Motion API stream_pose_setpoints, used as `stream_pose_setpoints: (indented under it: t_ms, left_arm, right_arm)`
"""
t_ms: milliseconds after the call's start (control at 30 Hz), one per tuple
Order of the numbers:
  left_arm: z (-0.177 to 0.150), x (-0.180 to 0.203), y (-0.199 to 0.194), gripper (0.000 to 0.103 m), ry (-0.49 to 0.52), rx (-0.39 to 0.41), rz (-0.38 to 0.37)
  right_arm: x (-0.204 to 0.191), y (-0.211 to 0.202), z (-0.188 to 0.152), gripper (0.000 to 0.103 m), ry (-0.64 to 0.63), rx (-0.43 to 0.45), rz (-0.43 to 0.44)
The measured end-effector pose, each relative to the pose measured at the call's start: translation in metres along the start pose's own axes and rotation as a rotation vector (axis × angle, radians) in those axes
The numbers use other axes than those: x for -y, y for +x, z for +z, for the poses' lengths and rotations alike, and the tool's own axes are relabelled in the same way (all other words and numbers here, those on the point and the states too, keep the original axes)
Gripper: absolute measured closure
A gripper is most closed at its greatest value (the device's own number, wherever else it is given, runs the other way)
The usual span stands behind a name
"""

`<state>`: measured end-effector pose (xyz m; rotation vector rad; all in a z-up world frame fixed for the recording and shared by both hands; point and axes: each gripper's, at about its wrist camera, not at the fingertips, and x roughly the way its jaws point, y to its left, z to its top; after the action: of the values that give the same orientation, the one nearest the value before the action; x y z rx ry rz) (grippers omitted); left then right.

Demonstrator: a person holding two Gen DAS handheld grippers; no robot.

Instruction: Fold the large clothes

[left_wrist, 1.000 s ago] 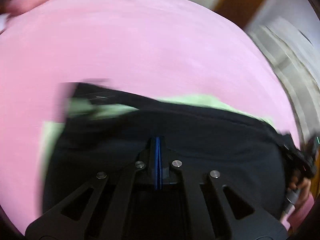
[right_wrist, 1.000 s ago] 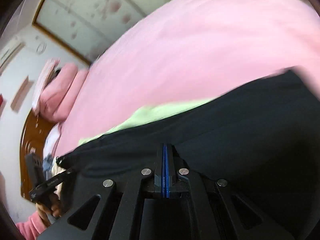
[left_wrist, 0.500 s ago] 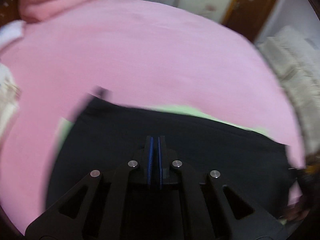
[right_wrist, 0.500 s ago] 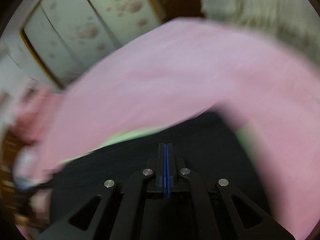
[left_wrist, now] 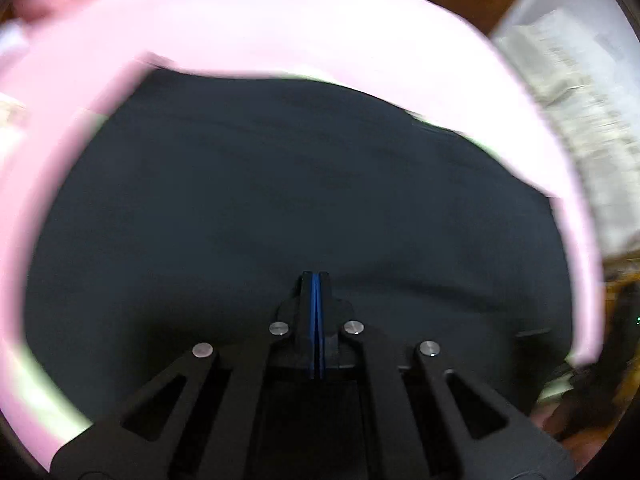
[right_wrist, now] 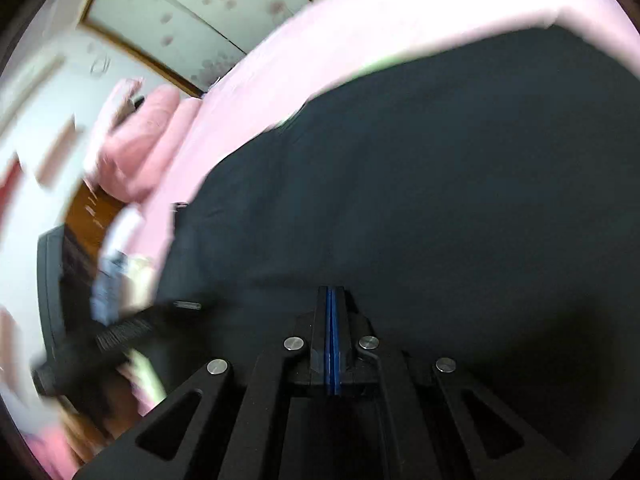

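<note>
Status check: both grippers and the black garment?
Left gripper shut, right gripper shut. Black garment spread over pink bed. Frames blurred; grip unconfirmed. Nothing obstructing.

A bedroom with a wide bed covered by a pink sheet [left_wrist: 320, 28]. Pink pillows [right_wrist: 148, 140] lie against a brown wooden headboard [right_wrist: 86, 216]. Behind stand pale wardrobe doors [right_wrist: 208, 4] with a faint floral pattern and a white wall [right_wrist: 44, 92].

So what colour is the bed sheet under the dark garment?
Pink, plain; the bed sheet shows best in the left wrist view.
</note>
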<state>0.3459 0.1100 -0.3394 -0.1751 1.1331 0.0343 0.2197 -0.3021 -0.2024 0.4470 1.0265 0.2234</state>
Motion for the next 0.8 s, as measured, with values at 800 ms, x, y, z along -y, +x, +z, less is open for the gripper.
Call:
stream_pose_setpoints:
  t_ms: [800]
  left_arm:
    - [-0.088, 0.014, -0.033, 0.102, -0.138, -0.250, -0.246]
  right_arm:
    - [-0.018, -0.034, -0.080, 0.103, 0.427, -0.034, 0.091]
